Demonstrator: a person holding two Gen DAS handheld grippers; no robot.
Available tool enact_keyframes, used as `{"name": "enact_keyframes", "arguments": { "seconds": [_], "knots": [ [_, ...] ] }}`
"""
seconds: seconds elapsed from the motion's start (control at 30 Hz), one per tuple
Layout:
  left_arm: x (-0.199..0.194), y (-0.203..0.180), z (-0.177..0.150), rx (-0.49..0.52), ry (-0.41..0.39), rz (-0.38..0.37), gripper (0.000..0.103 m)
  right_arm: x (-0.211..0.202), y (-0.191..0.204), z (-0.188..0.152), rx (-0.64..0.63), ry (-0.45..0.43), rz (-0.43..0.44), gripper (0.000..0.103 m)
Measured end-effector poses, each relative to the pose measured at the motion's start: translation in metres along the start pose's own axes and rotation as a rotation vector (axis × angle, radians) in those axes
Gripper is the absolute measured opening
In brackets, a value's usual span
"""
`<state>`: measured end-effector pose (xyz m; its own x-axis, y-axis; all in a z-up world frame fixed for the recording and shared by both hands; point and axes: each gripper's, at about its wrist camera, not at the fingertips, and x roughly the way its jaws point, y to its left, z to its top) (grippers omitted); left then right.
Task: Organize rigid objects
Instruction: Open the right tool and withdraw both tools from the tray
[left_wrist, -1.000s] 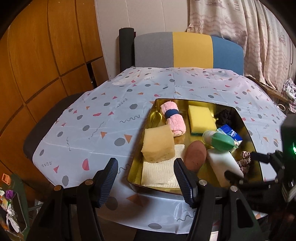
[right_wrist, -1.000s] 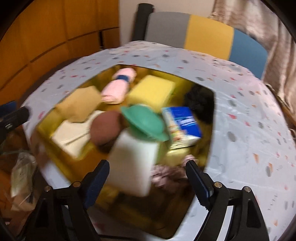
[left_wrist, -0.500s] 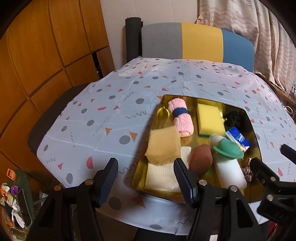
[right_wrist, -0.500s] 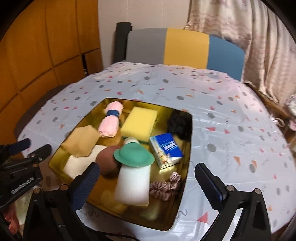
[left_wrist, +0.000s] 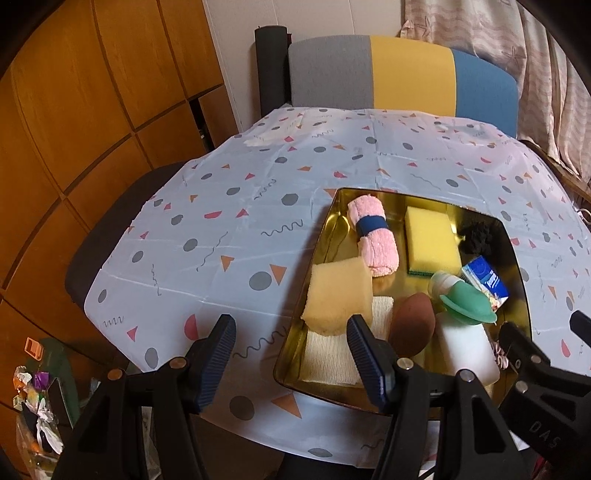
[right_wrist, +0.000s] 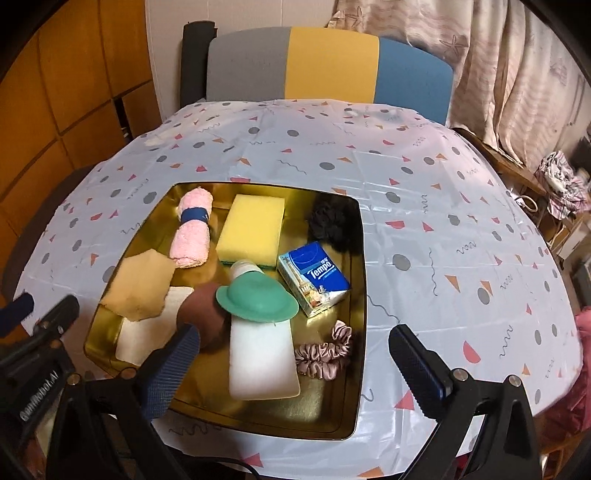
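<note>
Gold tray (right_wrist: 360, 376) beneath both raised, open hand-held grippers.

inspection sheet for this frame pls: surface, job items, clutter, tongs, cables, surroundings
Surface: patterned tablecloth, gold tray on it.
Job's things: all in the tray: white bottle, green cap, brown egg-shaped piece, blue tissue pack.
Clutter: yellow sponge, tan sponge, pink rolled towel, white cloth, black scrunchie, pink scrunchie.
Tongs: left tongs open, empty; right tongs have just been opening, nothing gripped.
Cables: nothing seen.
Surroundings: striped chair, curtain, wooden panels.
</note>
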<state>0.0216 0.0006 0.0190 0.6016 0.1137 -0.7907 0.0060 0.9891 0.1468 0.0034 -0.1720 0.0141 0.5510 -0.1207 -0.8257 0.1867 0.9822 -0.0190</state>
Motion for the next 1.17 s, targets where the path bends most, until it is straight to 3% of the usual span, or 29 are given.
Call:
{"name": "enact_keyframes", "arguments": {
  "seconds": [1.17],
  "knots": [
    [0.005, -0.014, -0.003, 0.047, 0.062, -0.029, 0.063, 0.01, 0.001, 0.002, 0.01, 0.02, -0.011, 0.103]
  ]
}}
